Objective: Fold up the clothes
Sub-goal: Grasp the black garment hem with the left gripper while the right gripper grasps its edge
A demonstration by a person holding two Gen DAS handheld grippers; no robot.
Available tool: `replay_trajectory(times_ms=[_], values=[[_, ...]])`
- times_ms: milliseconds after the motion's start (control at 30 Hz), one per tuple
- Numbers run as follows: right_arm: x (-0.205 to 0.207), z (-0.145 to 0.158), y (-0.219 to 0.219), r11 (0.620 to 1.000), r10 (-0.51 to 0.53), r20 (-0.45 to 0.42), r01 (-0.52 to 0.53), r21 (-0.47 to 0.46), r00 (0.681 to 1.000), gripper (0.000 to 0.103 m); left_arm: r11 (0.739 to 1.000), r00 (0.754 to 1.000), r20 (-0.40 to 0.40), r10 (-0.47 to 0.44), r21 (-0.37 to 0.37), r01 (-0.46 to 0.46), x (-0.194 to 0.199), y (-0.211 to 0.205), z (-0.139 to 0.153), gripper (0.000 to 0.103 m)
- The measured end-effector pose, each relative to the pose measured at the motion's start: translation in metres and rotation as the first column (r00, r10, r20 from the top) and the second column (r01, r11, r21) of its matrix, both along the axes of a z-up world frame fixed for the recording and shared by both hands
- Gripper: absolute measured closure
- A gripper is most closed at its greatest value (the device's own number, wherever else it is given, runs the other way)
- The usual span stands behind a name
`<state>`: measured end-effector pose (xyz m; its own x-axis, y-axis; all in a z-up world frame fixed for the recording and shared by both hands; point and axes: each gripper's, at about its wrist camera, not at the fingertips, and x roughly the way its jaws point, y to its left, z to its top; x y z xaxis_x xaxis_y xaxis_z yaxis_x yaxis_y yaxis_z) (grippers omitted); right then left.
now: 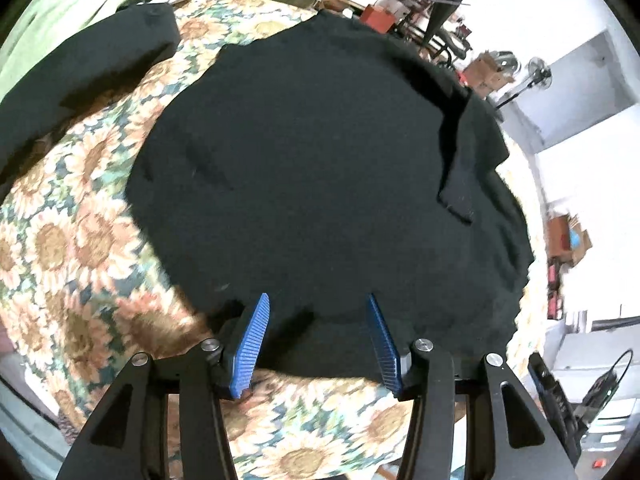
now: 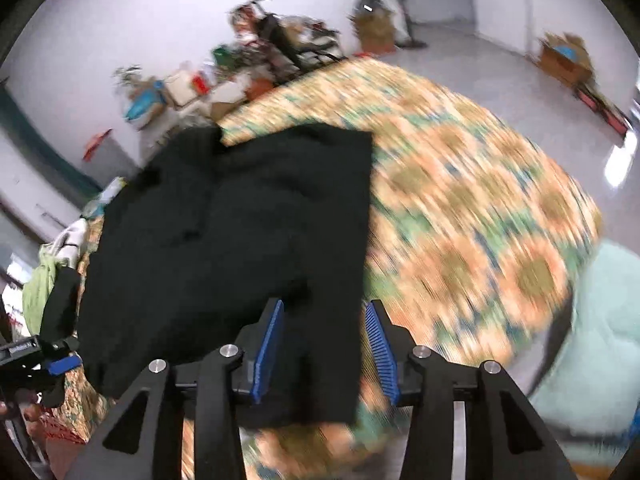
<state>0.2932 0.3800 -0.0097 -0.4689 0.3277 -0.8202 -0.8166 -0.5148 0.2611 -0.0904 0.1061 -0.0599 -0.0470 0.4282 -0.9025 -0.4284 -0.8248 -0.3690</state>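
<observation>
black shirt (image 1: 312,168) flat on sunflower cloth (image 1: 80,248), just ahead of both | left gripper (image 1: 318,304) open, empty, nearest | right gripper (image 2: 324,310) open, maybe over hem, blurry

Black garment (image 2: 256,216) flat on sunflower cloth (image 2: 480,200); right gripper (image 2: 324,312) parted above hem.

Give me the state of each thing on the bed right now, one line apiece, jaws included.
Black garment: spread on the sunflower sheet, partly folded, one flap turned over on its right side.
Second dark garment: lying apart at upper left.
Green cloth: bunched, unfolded.
Left gripper: jaws open above the black garment's near edge.
Right gripper: jaws open, gripping nothing.
</observation>
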Motion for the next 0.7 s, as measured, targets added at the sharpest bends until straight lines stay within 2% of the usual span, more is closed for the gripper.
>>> replay_trajectory(times_ms=[133, 167, 267, 333, 400, 467, 533, 567, 600, 667, 700], values=[[-0.079, 0.009, 0.008, 0.983, 0.173, 0.045, -0.176, 0.06, 0.984, 0.052, 1.0, 0.999, 0.021, 0.031, 0.005, -0.031, -0.009, 0.005, -0.005, 0.051], [-0.104, 0.007, 0.006, 0.973, 0.221, 0.053, -0.224, 0.05, 0.974, 0.045, 0.999, 0.999, 0.03, 0.037, 0.003, -0.037, -0.013, 0.011, -0.007, 0.052], [-0.161, -0.003, 0.001, 0.938, 0.345, 0.083, -0.346, 0.005, 0.935, 0.036, 0.998, 0.997, 0.048, 0.061, -0.003, -0.061, -0.018, 0.011, -0.007, 0.051], [-0.203, -0.01, -0.005, 0.902, 0.428, 0.135, -0.431, -0.012, 0.893, 0.032, 0.996, 0.994, 0.056, 0.094, -0.002, -0.094, -0.021, 0.012, -0.006, 0.051], [-0.231, -0.019, -0.008, 0.892, 0.448, 0.179, -0.452, -0.02, 0.876, 0.029, 0.992, 0.991, 0.054, 0.122, 0.004, -0.123, -0.026, 0.009, -0.003, 0.052], [-0.252, -0.026, -0.005, 0.897, 0.432, 0.241, -0.442, -0.011, 0.869, 0.028, 0.991, 0.99, 0.041, 0.135, 0.001, -0.135, -0.029, 0.007, -0.001, 0.051], [-0.268, -0.033, -0.007, 0.884, 0.442, 0.298, -0.467, 0.014, 0.846, 0.023, 0.989, 0.989, 0.031, 0.145, -0.001, -0.145, -0.03, 0.007, 0.001, 0.052], [-0.272, -0.037, -0.006, 0.882, 0.449, 0.305, -0.471, -0.001, 0.84, 0.022, 0.989, 0.989, 0.033, 0.147, 0.001, -0.147, -0.031, 0.007, 0.001, 0.052], [-0.276, -0.041, -0.004, 0.88, 0.456, 0.309, -0.474, -0.018, 0.834, 0.024, 0.989, 0.988, 0.036, 0.147, 0.005, -0.148, -0.032, 0.007, 0.002, 0.052], [-0.274, -0.045, 0.002, 0.881, 0.464, 0.273, -0.471, -0.044, 0.842, 0.042, 0.989, 0.989, 0.037, 0.145, 0.008, -0.146, -0.033, 0.008, 0.002, 0.051], [-0.268, -0.041, 0.006, 0.887, 0.453, 0.252, -0.461, -0.029, 0.855, 0.057, 0.989, 0.989, 0.038, 0.144, 0.009, -0.145, -0.033, 0.009, 0.002, 0.051]])
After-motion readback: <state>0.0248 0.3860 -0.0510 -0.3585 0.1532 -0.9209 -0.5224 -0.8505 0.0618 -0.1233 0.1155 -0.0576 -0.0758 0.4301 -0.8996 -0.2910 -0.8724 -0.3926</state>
